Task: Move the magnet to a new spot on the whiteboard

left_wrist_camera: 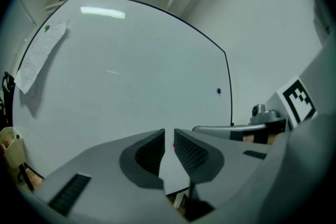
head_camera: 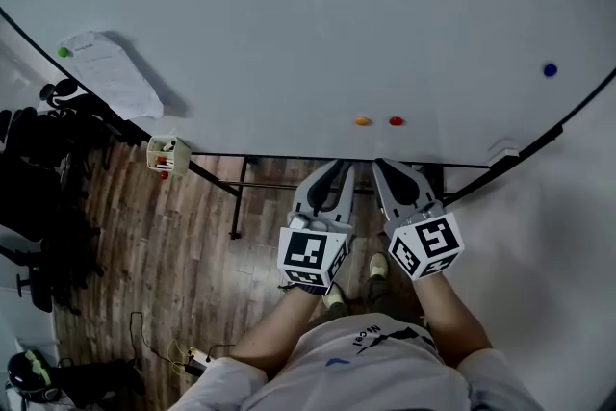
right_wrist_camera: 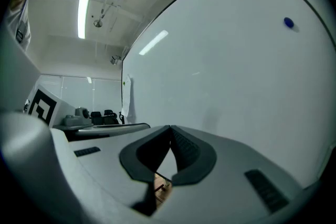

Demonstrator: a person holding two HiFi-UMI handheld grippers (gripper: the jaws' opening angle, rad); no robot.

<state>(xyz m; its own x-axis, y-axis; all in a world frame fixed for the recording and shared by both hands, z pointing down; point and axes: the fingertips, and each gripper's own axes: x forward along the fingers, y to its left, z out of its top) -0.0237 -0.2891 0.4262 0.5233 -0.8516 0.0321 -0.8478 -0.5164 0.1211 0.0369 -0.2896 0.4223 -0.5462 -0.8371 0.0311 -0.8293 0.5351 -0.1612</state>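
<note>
Currently I read the left gripper (left_wrist_camera: 169, 132) as level toward the whiteboard (head_camera: 289, 14), jaws a narrow slit, nothing gripped, presumably pre-sized for a small magnet. My right gripper (right_wrist_camera: 169, 128) is closed, empty, idle alongside. Both the orange magnet (head_camera: 362, 120) and red magnet (head_camera: 396, 121) sit untouched on the board just ahead.

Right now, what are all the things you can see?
Big flat whiteboard: one, white, straight ahead.
Small round magnets: four on the board; orange and red side by side low down, blue far right, green far left.
Paper sheet: one, white, hanging under the green magnet.
Small pale holder: one, something red inside, at the board's lower left edge.
Wooden plank floor: brown, below.
Office chairs: black, count unclear, left.
Left tool: grey, jaws slightly apart, empty.
Right tool: grey, jaws together, empty.
</note>
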